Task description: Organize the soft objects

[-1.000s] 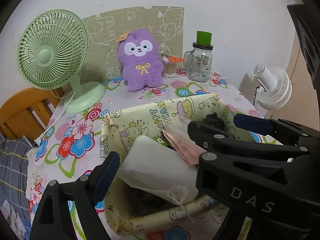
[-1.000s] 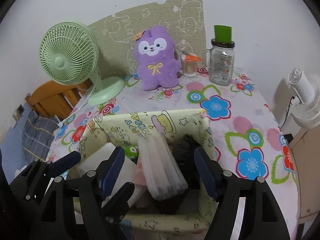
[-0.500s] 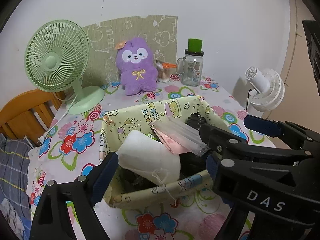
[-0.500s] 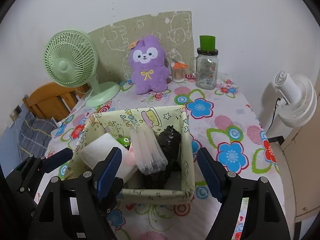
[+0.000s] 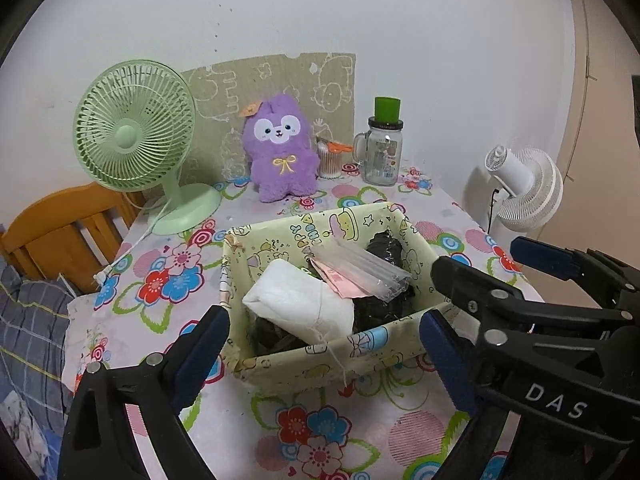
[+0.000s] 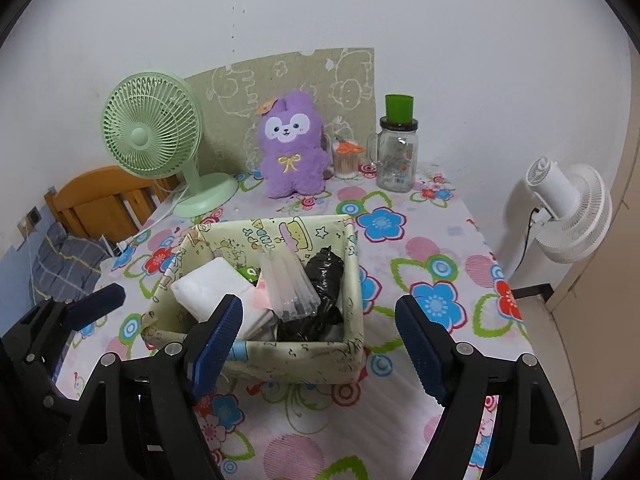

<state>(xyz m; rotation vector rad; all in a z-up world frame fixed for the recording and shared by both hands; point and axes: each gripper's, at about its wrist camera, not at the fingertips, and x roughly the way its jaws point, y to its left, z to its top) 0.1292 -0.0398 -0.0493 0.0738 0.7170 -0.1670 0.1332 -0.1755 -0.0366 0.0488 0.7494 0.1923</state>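
Observation:
A pale yellow fabric basket (image 5: pixel 360 354) (image 6: pixel 296 360) stands on the flowered table. It holds a white pouch (image 5: pixel 298 306) (image 6: pixel 208 286), a clear plastic packet (image 5: pixel 360 266) (image 6: pixel 288 284), a pink packet (image 5: pixel 338 280) and a black bag (image 5: pixel 384 246) (image 6: pixel 324 268). A purple plush toy (image 5: pixel 280 148) (image 6: pixel 294 144) sits upright at the back. My left gripper (image 5: pixel 320 352) is open and empty, in front of the basket. My right gripper (image 6: pixel 318 344) is open and empty, also just in front of it, and shows at the right of the left wrist view.
A green desk fan (image 5: pixel 136 136) (image 6: pixel 154 136) stands back left. A glass jar with a green lid (image 5: pixel 384 148) (image 6: pixel 398 152) and a small cup (image 6: pixel 346 158) stand back right. A white fan (image 6: pixel 568 208) stands off the table's right edge. A wooden chair (image 6: pixel 104 200) is at left.
Both grippers have pulled back and up from the basket, which now lies farther away and wholly in view. Both stay open. The basket's contents have not moved.

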